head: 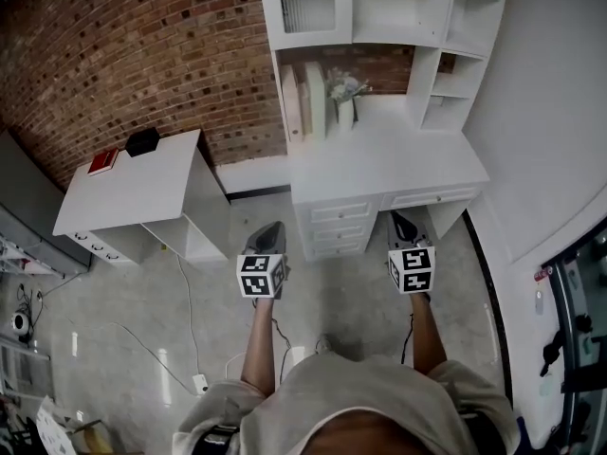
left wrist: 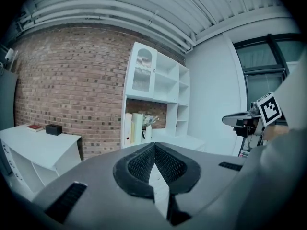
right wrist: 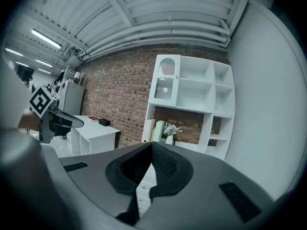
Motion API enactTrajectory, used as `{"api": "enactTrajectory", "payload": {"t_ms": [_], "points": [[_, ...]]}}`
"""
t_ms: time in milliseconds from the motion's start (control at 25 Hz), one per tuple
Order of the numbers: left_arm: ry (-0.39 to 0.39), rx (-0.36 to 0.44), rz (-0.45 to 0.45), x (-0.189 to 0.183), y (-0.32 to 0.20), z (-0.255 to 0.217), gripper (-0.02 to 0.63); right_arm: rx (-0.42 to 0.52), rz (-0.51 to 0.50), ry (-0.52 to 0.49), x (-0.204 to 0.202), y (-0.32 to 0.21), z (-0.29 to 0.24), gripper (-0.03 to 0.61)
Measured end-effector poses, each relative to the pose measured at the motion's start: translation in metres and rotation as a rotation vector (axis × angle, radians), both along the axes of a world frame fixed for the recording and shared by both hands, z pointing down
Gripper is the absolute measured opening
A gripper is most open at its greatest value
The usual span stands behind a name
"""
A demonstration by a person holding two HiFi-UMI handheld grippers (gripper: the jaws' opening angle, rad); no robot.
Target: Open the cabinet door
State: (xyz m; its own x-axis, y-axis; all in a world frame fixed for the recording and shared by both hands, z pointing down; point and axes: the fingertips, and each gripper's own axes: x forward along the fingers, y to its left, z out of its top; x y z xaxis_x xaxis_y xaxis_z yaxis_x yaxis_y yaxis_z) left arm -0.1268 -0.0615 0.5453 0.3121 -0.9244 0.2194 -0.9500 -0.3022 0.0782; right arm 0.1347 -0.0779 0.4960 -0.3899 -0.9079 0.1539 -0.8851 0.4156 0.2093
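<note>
The cabinet door (head: 306, 3) is the white door with a ribbed pane at the top left of the white hutch, and it is closed. It also shows in the left gripper view as the door (left wrist: 143, 72) and in the right gripper view as the door (right wrist: 165, 78), far ahead in both. My left gripper (head: 273, 226) is held out over the floor in front of the desk drawers (head: 340, 226). My right gripper (head: 398, 218) is beside it, near the desk's right end. Both are well short of the door. Each gripper's jaws meet at the tip, left (left wrist: 154, 145) and right (right wrist: 151, 145), with nothing between them.
The white desk (head: 398, 159) carries books and a vase of flowers (head: 345, 98) under the hutch. A low white side table (head: 142, 192) with a black box (head: 142, 141) and a red book (head: 102, 161) stands at the left. A cable and power strip (head: 200, 383) lie on the floor.
</note>
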Motion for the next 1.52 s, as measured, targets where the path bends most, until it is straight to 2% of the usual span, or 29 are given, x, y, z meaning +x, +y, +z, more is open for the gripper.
{"api": "enactTrajectory", "payload": {"t_ms": [320, 760, 1120, 1520], "points": [[0.003, 0.002, 0.030, -0.018, -0.083, 0.001, 0.026, -0.002, 0.027, 0.010, -0.023, -0.072, 0.006, 0.014], [-0.003, -0.017, 0.074, -0.009, -0.146, 0.010, 0.026, -0.034, 0.052, 0.014, -0.019, -0.128, 0.026, 0.014], [-0.003, -0.011, 0.063, -0.012, -0.218, 0.011, 0.026, -0.029, 0.040, 0.011, -0.023, -0.203, 0.027, 0.014], [-0.016, -0.021, 0.018, -0.018, -0.319, 0.002, 0.026, -0.021, 0.015, -0.005, -0.023, -0.315, 0.018, 0.014]]}}
